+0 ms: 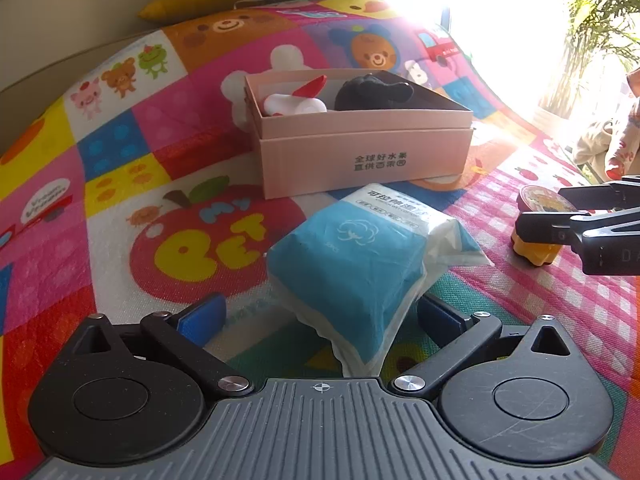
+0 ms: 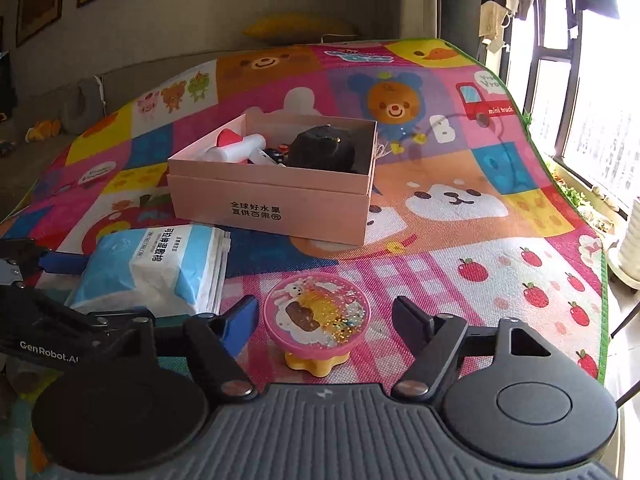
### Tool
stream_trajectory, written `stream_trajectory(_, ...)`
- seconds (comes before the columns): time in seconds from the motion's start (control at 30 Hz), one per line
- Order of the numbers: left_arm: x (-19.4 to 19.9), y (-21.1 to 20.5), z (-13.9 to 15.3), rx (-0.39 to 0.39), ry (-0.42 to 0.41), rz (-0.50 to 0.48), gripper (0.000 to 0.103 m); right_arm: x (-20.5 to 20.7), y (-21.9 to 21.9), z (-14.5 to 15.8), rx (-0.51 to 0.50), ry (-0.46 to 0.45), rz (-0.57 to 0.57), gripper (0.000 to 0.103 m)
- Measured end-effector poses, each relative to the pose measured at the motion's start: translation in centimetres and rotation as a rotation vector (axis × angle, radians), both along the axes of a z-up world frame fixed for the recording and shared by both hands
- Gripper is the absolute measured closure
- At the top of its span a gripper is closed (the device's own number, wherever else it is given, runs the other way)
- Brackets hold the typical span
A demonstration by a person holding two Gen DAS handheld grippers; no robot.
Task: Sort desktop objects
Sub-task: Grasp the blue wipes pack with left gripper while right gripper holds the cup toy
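Observation:
A blue-and-white tissue pack [image 1: 360, 256] lies on the colourful mat in front of my left gripper [image 1: 320, 316], which is open with its jaws on either side of the pack's near end. The pack also shows in the right wrist view [image 2: 156, 268]. A pink-topped toy on a yellow base [image 2: 318, 316] stands between the open jaws of my right gripper [image 2: 326, 320], apart from both. In the left wrist view the toy [image 1: 538, 220] sits at the right, partly behind the right gripper [image 1: 560, 212]. A pink cardboard box [image 1: 360, 152] [image 2: 272, 208] holds a white-and-red item [image 1: 296, 100] and a black object [image 1: 372, 92].
The mat [image 2: 480, 280] covers the whole surface; its right edge drops off near a window [image 2: 592, 120]. A yellow cushion [image 2: 296, 24] lies beyond the mat's far edge. The left gripper's body [image 2: 60, 320] sits close to my right gripper's left side.

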State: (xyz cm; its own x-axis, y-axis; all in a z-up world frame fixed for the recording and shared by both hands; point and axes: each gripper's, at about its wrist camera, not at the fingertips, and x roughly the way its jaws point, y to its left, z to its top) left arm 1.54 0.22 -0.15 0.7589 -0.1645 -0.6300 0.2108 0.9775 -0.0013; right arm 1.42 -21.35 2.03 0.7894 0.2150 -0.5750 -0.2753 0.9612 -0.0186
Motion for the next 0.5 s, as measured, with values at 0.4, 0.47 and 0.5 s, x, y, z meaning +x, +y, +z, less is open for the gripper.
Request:
stream_trajectory(0.4, -0.2, -0.1, 0.2, -0.012, -0.005, -0.029, 0.0, -2.1, -1.1, -0.6, 0.108, 0.013, 0.026, 0.028)
stream_trajectory(0.47, -0.7, -0.6, 0.3, -0.037, 0.011, -0.092, 0.0, -1.9, -1.9, -1.0, 0.148, 0.022, -0.013, 0.022)
stream_trajectory(0.5, -0.9, -0.8, 0.4, -0.044, 0.018, -0.13, 0.0, -1.7, -2.4, -1.1, 0.173, 0.035, -0.029, 0.022)
